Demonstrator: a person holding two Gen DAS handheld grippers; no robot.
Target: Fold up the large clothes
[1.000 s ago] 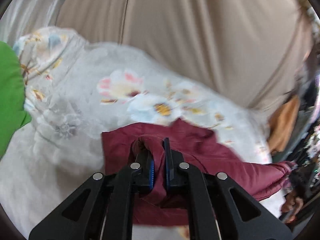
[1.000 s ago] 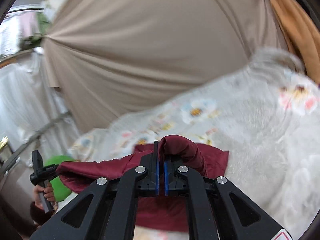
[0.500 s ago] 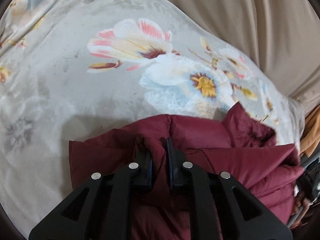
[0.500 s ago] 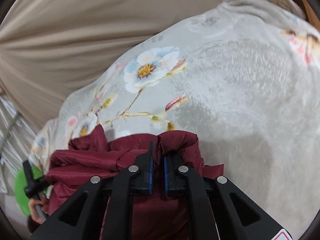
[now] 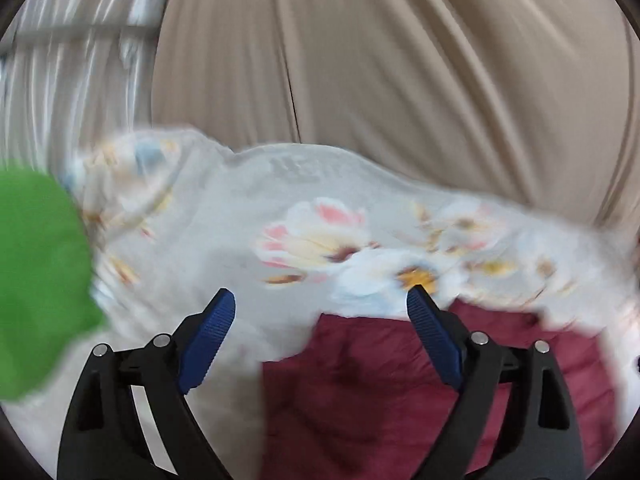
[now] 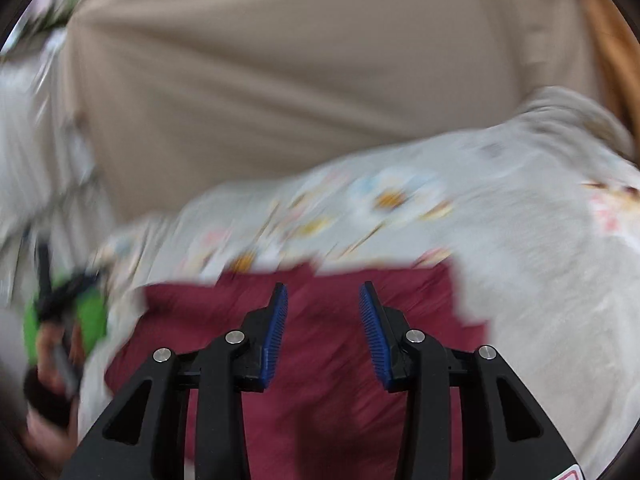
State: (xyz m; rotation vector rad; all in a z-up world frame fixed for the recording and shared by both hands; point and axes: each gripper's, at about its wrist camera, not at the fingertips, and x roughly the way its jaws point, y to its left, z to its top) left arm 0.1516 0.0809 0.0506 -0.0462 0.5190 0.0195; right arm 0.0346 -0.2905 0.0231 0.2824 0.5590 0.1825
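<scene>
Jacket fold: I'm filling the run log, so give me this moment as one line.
left gripper: opening, empty | right gripper: opening, empty | jacket: lying on blanket

One dark red padded garment [image 5: 400, 380] lies on one pale grey floral blanket [image 5: 248, 208]. One bright green cloth [image 5: 36, 280] sits at the blanket's left edge. One beige curtain [image 5: 400, 60] hangs behind the blanket.

Pale floral bedspread [image 5: 248, 208], dark red padded garment [image 5: 360, 392] lying flat on it, green item [image 5: 36, 280] at its left edge
</scene>
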